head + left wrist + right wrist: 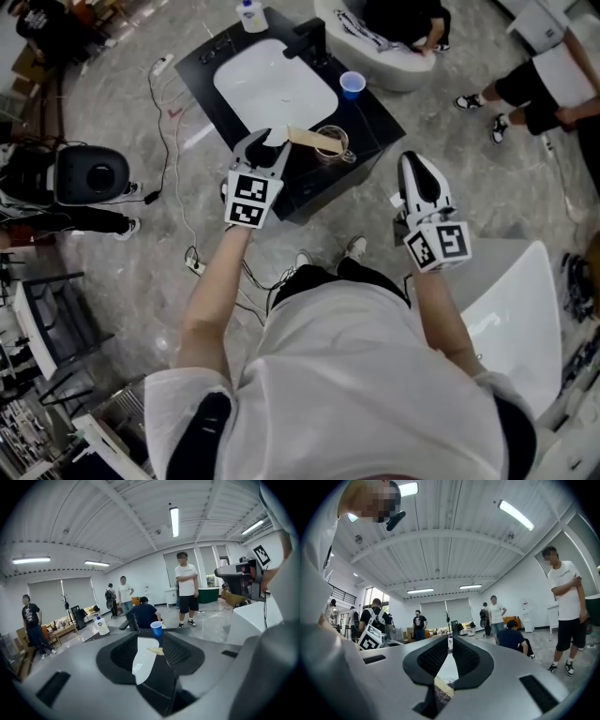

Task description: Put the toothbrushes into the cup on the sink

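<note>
Across the cup [337, 156], the toothbrush [312, 141] points toward the left tongs [272, 139].

Sink counter [375, 117]: open from above over the basin [272, 84]. Faucet [309, 39] blocks the back edge, with a bottle [251, 16] at its far corner and a blue cup [352, 84] just beside the faucet. Glass cup [331, 145] sits by the right edge; a toothbrush [314, 141] seemingly lies across its mouth, partly barring it. Bare counter between the two cups.
</note>
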Tool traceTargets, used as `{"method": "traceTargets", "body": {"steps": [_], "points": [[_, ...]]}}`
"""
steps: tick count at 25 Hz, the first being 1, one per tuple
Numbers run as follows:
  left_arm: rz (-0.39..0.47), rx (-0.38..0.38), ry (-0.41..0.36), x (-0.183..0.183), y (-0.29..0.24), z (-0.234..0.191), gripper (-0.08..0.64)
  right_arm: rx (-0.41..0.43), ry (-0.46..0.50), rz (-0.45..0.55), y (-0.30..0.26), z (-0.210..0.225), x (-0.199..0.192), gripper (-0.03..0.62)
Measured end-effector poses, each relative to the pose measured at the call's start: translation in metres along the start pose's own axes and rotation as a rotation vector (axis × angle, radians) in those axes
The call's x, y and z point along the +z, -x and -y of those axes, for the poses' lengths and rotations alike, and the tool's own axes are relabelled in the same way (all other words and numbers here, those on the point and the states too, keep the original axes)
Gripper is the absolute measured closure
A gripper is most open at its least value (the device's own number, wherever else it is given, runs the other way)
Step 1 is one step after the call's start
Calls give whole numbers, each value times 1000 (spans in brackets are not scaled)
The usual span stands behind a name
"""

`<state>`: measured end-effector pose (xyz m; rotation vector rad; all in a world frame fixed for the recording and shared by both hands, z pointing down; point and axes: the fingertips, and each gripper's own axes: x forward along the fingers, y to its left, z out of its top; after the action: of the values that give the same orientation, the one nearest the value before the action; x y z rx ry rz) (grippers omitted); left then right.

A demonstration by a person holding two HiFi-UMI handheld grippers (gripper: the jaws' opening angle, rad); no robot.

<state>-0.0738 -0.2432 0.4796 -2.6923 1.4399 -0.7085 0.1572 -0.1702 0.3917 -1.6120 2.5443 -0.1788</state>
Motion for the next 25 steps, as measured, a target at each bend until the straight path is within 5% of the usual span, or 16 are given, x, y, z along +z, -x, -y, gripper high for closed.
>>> {"method": "traceTargets", "body": {"steps": [25], "points": [[187, 144, 134, 20, 63, -21, 557, 11, 9, -9, -8, -18, -3, 538]]}}
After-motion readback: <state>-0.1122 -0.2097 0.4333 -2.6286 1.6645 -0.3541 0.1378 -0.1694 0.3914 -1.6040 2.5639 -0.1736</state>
